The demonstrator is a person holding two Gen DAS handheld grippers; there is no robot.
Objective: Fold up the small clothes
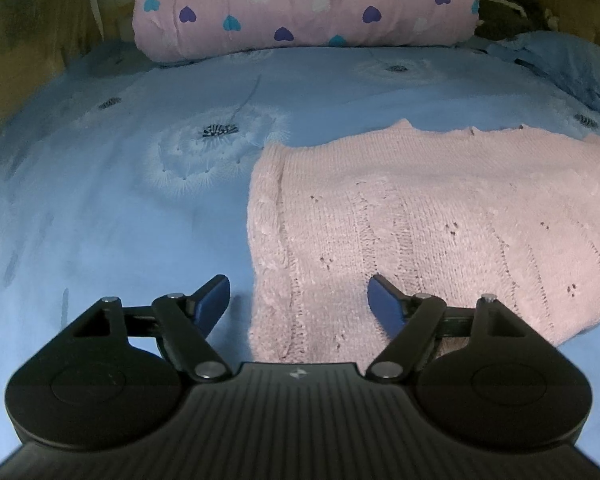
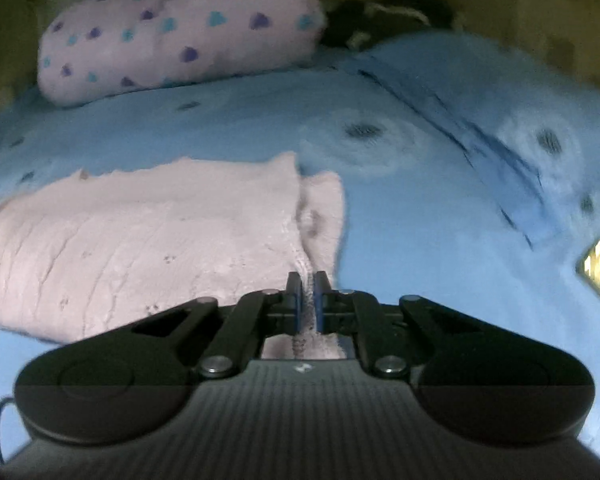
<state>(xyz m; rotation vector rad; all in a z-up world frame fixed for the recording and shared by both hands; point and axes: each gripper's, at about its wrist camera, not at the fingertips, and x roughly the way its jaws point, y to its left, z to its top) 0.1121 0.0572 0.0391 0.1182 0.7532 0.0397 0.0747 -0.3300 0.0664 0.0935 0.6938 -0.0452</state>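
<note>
pink sweater (image 2: 140, 240) edge pinched in right jaws

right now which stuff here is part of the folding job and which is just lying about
Part of the job:
pink knitted sweater
left claw, open over the sweater's near edge
right claw, shut on a ridge of the sweater

Just lying about:
heart-print bundle
blue bedsheet
dark cloth behind the bundle

Pink knit sweater (image 1: 440, 220); blue dandelion-print sheet (image 1: 100, 220); heart-patterned quilt (image 1: 300, 4).
</note>
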